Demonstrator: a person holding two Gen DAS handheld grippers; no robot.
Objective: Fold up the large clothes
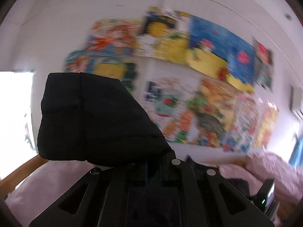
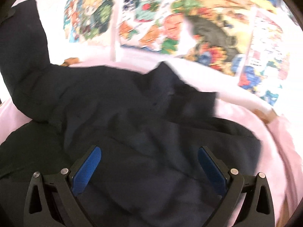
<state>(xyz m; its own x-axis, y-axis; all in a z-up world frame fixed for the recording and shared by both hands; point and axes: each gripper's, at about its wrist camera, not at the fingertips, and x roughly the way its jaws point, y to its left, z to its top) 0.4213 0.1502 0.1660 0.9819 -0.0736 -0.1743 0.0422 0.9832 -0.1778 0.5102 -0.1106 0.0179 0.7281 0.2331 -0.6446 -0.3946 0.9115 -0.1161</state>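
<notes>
Pink bedsheet (image 2: 269, 141) under dark garment (image 2: 132, 113); posters (image 1: 189, 56) on wall; right fingers (image 2: 89, 164) wide, left pinch garment.

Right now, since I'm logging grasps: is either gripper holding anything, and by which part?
The left gripper is shut on the dark padded garment, seemingly a lifted sleeve or corner. The right gripper is open, holding nothing.

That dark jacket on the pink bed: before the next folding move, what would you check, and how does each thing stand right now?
1. Left gripper pinching the dark jacket: ok, a padded end stands up from its shut fingers.
2. Right gripper free to grab: ok, blue pads wide apart above the cloth.
3. Jacket lying flat: not ok, it is rumpled.
4. Jacket fully on the pink bedding: cannot tell, its near edge is out of view.
5. Sharp pictures: not ok, both views are blurred.
</notes>
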